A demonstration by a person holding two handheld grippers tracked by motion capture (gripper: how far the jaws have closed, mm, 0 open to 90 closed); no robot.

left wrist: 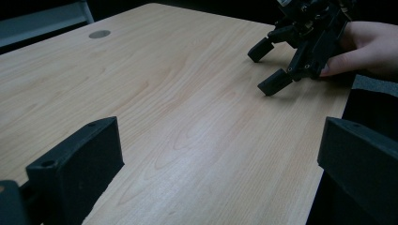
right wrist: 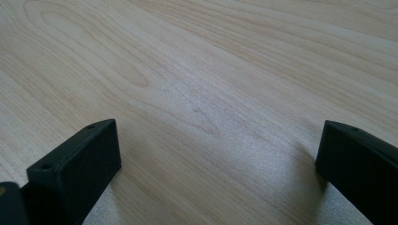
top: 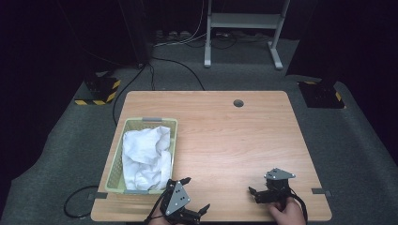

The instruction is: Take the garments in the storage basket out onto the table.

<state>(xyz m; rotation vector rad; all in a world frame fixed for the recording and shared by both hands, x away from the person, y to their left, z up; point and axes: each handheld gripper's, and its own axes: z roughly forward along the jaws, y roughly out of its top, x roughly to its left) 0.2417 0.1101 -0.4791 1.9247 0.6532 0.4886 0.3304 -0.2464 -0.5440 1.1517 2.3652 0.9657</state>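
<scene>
**Both hand-held grippers released over bench**

High view: left hand-held gripper (top: pixel 196 193) lower centre, spread, just beside green basket (top: pixel 118 161) holding white cloth (top: pixel 146 157); right hand-held gripper (top: pixel 254 193) lower right, spread, empty.

Left gripper view: bare bench (left wrist: pixel 164 103) between wide jaws.

Right gripper view: same, woodgrain between parted jaws.

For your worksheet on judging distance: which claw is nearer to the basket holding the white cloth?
Left. The left claw sits just off the near right corner of the basket holding the white cloth. The right claw lies far across the table, toward its right edge.
</scene>
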